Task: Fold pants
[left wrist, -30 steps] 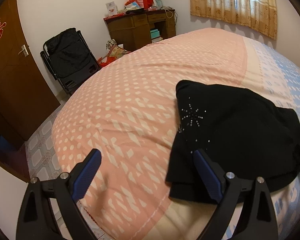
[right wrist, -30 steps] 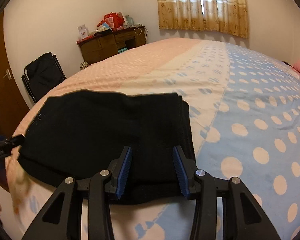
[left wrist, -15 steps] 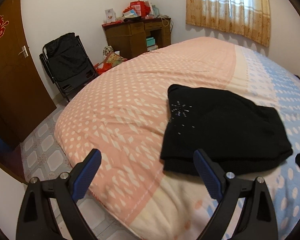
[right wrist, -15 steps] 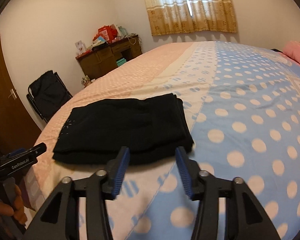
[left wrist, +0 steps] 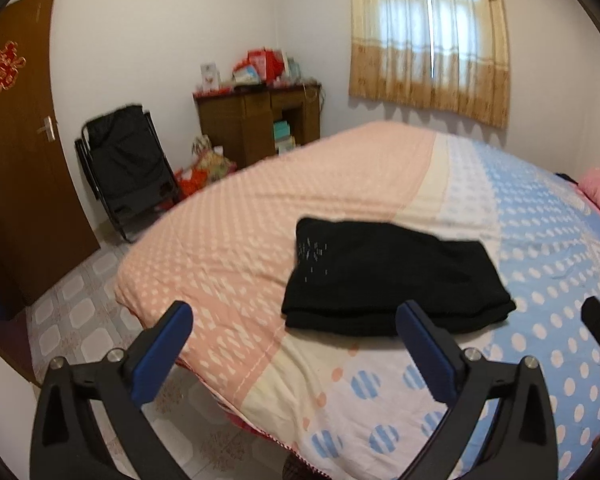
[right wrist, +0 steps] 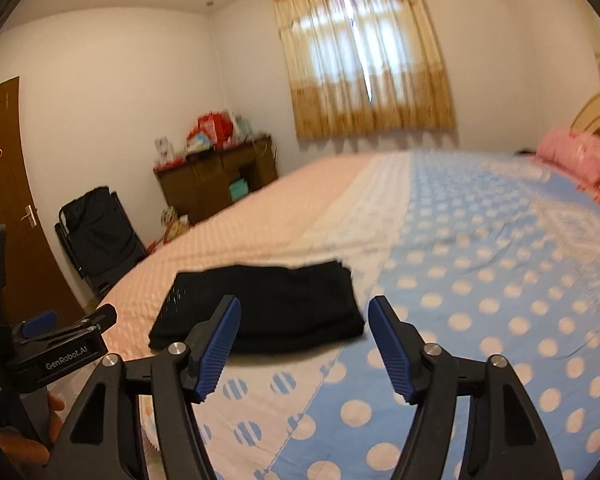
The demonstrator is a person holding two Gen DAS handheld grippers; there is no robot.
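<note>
The black pants (left wrist: 392, 276) lie folded into a compact rectangle on the bed (left wrist: 380, 172), near its near edge, where the pink half of the quilt meets the blue dotted half. Both grippers hang back from the pile, touching nothing. The left gripper (left wrist: 292, 340) stands with jaws wide and has just opened a little further; the right gripper (right wrist: 304, 344) has also just been opening, nothing between its jaws.

The cloth looks soft, light and limp (a knit, judging by the thick rolled edges), so the stack would likely sag or slide apart if pinched at one corner; the thick folded near edge seems the safest hold. There is plenty of open quilt far and right. The near edge drops to tiled floor (left wrist: 76, 312).
</note>
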